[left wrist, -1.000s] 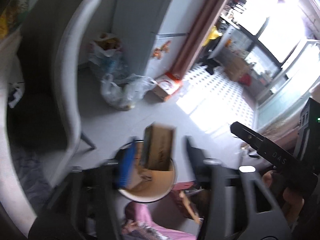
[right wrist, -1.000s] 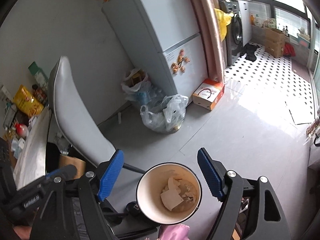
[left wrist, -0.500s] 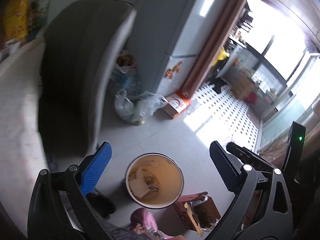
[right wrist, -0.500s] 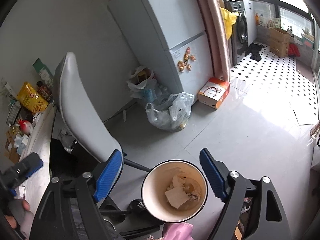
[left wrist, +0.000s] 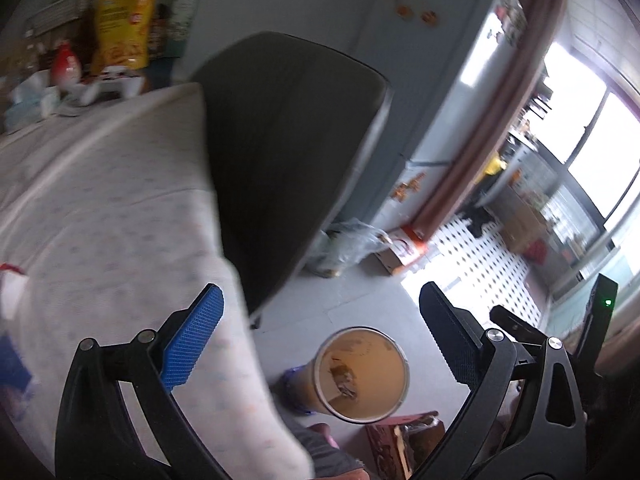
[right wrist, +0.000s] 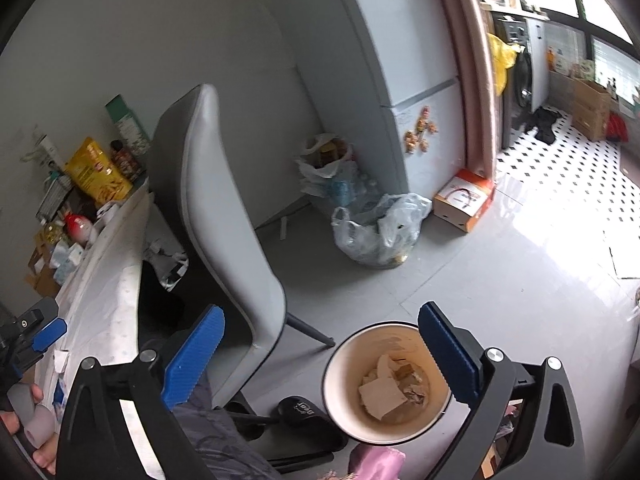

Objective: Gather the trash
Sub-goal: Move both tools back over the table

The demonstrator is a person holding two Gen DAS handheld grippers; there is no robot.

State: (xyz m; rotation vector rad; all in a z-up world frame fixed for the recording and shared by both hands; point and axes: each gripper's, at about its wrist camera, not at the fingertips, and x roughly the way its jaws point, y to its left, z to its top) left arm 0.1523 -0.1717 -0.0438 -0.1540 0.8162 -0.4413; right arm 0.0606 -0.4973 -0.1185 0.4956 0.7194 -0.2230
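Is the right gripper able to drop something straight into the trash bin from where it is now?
Probably yes. The right gripper hangs open and empty above the floor, with the trash bin standing open-topped just below its fingers. Nothing covers the bin's mouth, though the chair stands close on the left.

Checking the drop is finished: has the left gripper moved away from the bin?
Yes. The left gripper, open and empty, swung from above the bin toward the table.
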